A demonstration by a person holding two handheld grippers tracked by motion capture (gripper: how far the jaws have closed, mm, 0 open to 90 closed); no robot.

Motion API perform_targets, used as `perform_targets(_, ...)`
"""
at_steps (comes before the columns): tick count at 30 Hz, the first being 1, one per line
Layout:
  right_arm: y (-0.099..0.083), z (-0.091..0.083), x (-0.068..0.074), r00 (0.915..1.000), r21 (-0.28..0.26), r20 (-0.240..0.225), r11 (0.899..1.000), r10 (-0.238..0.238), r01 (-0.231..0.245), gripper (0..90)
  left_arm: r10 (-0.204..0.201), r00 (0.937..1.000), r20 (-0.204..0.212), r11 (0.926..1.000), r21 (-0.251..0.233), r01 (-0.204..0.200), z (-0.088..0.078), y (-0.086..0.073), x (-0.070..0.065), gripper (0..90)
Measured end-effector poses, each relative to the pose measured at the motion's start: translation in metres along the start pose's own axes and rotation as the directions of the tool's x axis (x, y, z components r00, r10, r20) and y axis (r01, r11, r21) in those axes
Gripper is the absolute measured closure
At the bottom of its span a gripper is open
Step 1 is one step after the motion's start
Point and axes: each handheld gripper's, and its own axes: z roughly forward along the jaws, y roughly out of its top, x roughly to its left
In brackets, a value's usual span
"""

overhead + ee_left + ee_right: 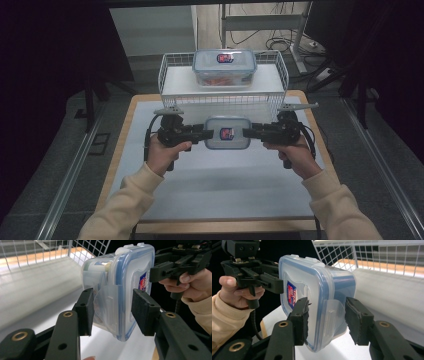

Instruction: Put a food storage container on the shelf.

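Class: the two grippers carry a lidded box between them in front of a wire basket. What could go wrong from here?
1. Each gripper holds the box only at an end clip; if the left gripper or right gripper slackens, it may drop.
2. Lifted too low, it could catch the basket rim.
3. It could bump the other box already inside.

The container's point(228, 133) red-and-blue label point(227, 133) is too small to read.

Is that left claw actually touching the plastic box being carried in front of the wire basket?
Touching. In the left gripper view, the left gripper has both black pads pressed against the box, one on the lid face, one on the side clip.
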Motion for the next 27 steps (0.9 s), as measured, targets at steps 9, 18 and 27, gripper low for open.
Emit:
perform_targets(9,0.028,-0.002,0.0,0.9994,-0.021,0.009,0.999,-0.034,0.035,54.8,0.03,0.9995,-0.009,0.9994,-0.015,-0.03,-0.006,0.028,0.004,54.1)
perform_targets(18,0.06,-0.002,-0.004,0.9982,-0.027,0.021,0.998,-0.056,0.057,54.7,0.044,0.999,-0.007,0.9987,-0.024,-0.045,-0.008,0.057,0.012,54.1)
perform_targets(27,0.076,-0.004,-0.007,0.9972,-0.036,0.038,0.997,-0.065,0.066,54.5,0.054,0.9985,-0.012,0.9981,-0.03,-0.054,-0.007,0.074,0.016,54.0)
